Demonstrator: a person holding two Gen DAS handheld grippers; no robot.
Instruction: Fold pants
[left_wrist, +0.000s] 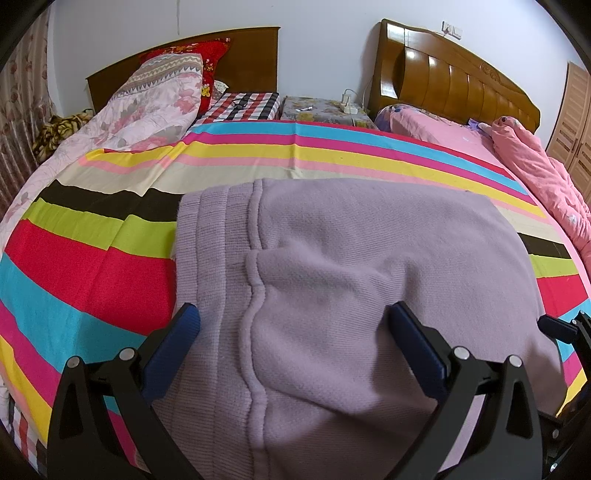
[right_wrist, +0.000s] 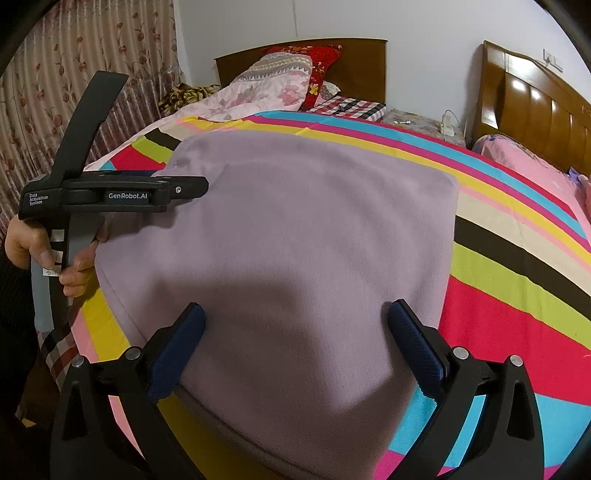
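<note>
In the left wrist view, the lilac fleece pants (left_wrist: 351, 266) are lying folded into a compact block on the striped bedsheet (left_wrist: 92, 266), directly under and ahead of the left gripper (left_wrist: 295, 325). Its jaws are standing spread wide and are gripping nothing. The ribbed waistband (left_wrist: 214, 258) is running along the block's left edge, away from the camera.

In the right wrist view, the right gripper (right_wrist: 295, 325) is hovering released over the near end of the same pants (right_wrist: 295, 229), while the left gripper (right_wrist: 110, 192) is sitting at their left edge. Both grippers seem about equally near; the block's longer side appears to run away from both cameras.
</note>
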